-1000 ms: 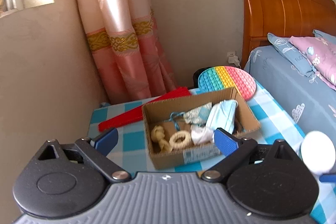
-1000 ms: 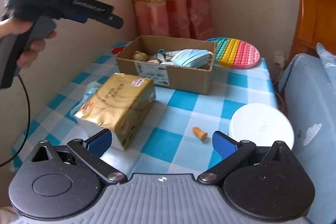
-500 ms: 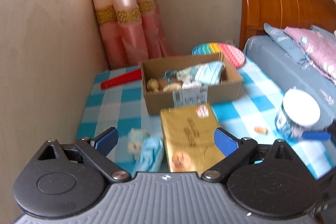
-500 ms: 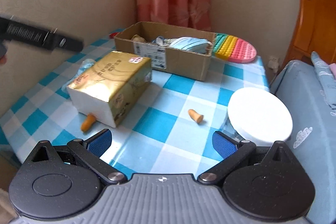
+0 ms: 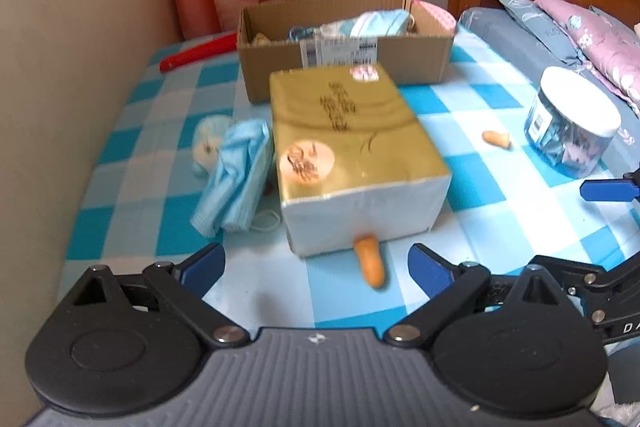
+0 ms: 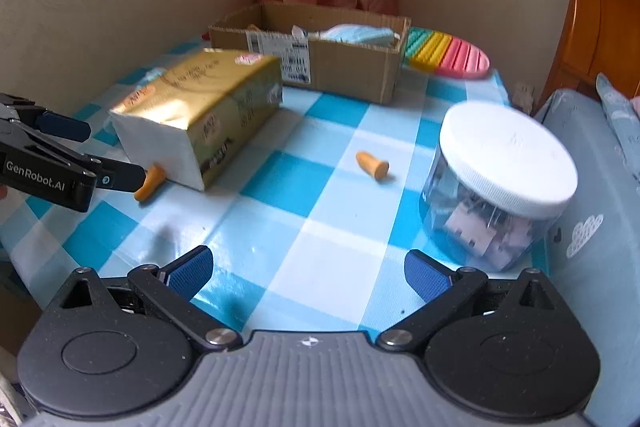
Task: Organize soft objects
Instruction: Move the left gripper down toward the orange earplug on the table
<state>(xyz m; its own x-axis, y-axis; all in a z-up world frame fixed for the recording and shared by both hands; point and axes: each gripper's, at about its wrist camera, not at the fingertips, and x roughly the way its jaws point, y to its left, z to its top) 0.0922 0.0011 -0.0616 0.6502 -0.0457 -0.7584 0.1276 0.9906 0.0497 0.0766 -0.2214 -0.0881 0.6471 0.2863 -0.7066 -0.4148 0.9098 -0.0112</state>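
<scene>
Both the left gripper [image 5: 316,267] and right gripper [image 6: 308,271] are spread wide and empty. An orange earplug [image 5: 370,259] touches the gold tissue pack's [image 5: 348,147] near end; a blue face mask [image 5: 236,171] lies beside that pack.

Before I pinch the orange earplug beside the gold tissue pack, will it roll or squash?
The earplug looks like foam, so probably it squashes. Its rounded cone shape may roll in a curve. It looks very light.

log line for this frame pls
left gripper: open, over earplug | right gripper: open, empty | tissue pack beside box
</scene>
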